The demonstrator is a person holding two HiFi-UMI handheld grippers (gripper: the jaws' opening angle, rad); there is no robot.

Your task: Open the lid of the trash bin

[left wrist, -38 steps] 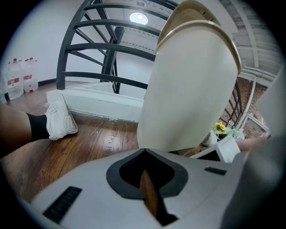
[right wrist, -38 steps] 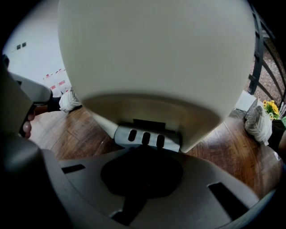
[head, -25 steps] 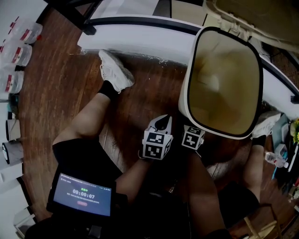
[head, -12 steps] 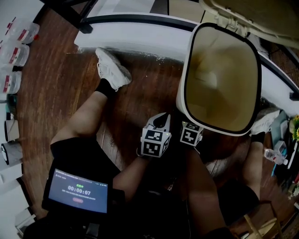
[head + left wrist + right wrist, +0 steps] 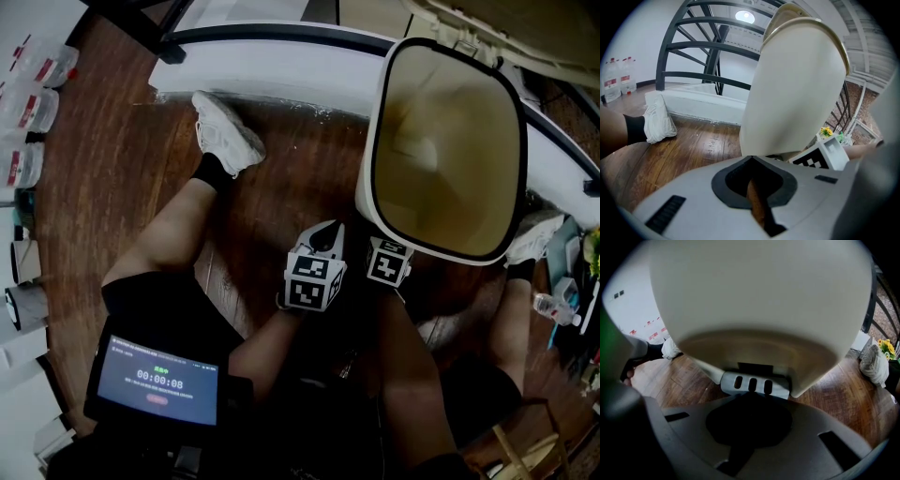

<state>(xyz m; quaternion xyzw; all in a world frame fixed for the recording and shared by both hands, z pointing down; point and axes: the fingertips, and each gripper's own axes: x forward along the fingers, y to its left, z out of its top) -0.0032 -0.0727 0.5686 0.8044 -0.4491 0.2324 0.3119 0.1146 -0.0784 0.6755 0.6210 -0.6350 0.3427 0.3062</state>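
Note:
A cream trash bin (image 5: 367,159) stands on the wood floor between a person's legs, its mouth uncovered and its inside bare. Its lid (image 5: 497,26) is tipped up behind it. In the left gripper view the bin's body (image 5: 792,93) rises just ahead and right. My left gripper (image 5: 325,240) hovers shut beside the bin's front left, holding nothing. My right gripper (image 5: 381,246) is shut, tucked under the bin's front rim. In the right gripper view its tips (image 5: 750,398) sit against the grey slotted foot pedal (image 5: 754,384) at the bin's base.
A white sneaker (image 5: 225,136) and bare leg (image 5: 169,234) lie left of the bin, another leg (image 5: 511,328) to the right. A white curved stair base (image 5: 272,70) runs behind. Bottles (image 5: 23,103) line the far left. A timer tablet (image 5: 157,380) sits near my lap.
The bin stays uncovered with its lid up. Both grippers have hardly moved at the bin's base; the view has shifted slightly and the timer reads one second later.

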